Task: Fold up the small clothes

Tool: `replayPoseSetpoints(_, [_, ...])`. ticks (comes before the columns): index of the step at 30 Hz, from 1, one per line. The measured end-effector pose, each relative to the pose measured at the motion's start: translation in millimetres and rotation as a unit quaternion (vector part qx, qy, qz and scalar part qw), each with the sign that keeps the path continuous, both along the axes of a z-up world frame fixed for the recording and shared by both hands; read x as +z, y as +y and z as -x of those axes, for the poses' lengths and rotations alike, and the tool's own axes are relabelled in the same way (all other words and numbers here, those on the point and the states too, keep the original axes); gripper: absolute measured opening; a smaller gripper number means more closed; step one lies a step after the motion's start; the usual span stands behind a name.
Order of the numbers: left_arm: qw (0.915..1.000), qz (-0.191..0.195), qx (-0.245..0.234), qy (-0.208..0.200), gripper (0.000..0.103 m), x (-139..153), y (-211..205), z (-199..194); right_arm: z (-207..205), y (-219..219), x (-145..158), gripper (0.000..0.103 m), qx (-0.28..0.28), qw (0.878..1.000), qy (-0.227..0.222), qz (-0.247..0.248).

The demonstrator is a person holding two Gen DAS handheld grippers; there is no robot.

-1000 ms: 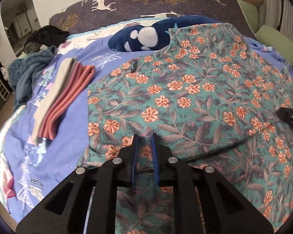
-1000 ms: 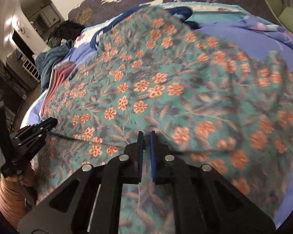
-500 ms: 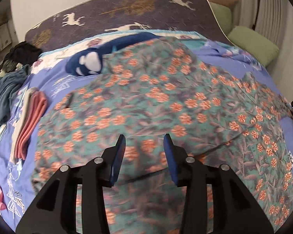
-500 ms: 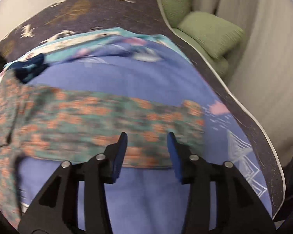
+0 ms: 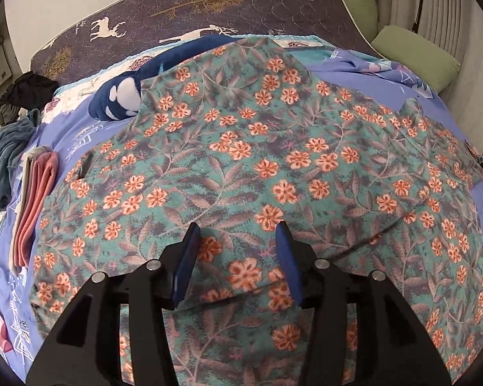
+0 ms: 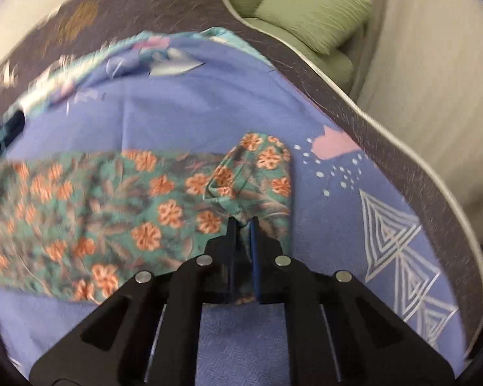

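A floral garment [image 5: 241, 148] lies spread wide over my bed [image 6: 209, 112], covering most of the blue sheet from the near edge toward the headboard, one narrow end reaching out to the bed's right edge. The cloth looks light, soft and limp: it wrinkles and drapes, it should slide easily on the sheet, and nothing about it seems fragile. By my reckoning it will sag wherever it is unsupported, so corners, hems and the narrow end are the places to take it, two points at once to keep an edge straight.

My right hand-held gripper [image 6: 243, 225] has just been closing and is now pinched tight on a bunched fold of that narrow end [image 6: 251, 173], near the bed's right edge, the fabric rucked up directly ahead of the fingers.

My left hand-held gripper [image 5: 238, 251] has just been opening and stands about half spread with nothing gripped; the garment runs under and between its fingers near the bed's near edge, and I cannot tell whether the tips touch it. A folded pink stack [image 5: 35, 199] lies by the left edge, just beside the garment.
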State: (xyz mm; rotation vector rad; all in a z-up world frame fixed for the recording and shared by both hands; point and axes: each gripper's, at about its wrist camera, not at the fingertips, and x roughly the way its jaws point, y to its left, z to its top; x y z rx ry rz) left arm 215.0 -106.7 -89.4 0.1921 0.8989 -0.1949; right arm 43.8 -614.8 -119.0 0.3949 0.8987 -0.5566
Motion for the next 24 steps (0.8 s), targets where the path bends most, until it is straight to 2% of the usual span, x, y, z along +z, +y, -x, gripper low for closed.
replayPoseSetpoints(3, [0.9999,0.011,-0.002,0.001,0.052,0.0,3.5,1.4,11.4,-6.1,11.8,0.007,-0.021,0.997,-0.054,-0.05])
replayPoseSetpoints(6, [0.9996,0.028,-0.004,0.006,0.052,1.3,9.0,2.8,20.0,-6.1,29.2,0.007,-0.025,0.986,-0.119,-0.115])
replayPoseSetpoints(10, [0.9978,0.065,-0.01,0.011,0.052,5.6,20.5,7.4,14.3,22.4,65.7,0.007,0.012,0.97,-0.181,-0.159])
replayPoseSetpoints(16, [0.9936,0.112,-0.006,0.012,0.052,13.0,47.0,15.1,-29.5,127.7,125.6,0.007,0.147,0.94,-0.245,-0.186])
replayPoseSetpoints(18, [0.9918,0.127,-0.001,0.015,0.052,14.3,60.2,17.9,-53.1,179.6,139.3,0.007,0.204,0.924,-0.253,-0.202])
replayPoseSetpoints(21, [0.9891,0.147,0.004,0.015,0.052,15.6,80.4,22.2,-83.7,255.8,145.7,0.007,0.283,0.902,-0.245,-0.216])
replayPoseSetpoints(24, [0.9844,0.175,0.004,0.014,0.052,18.9,100.5,26.7,-105.2,328.0,135.4,0.007,0.348,0.892,-0.209,-0.197])
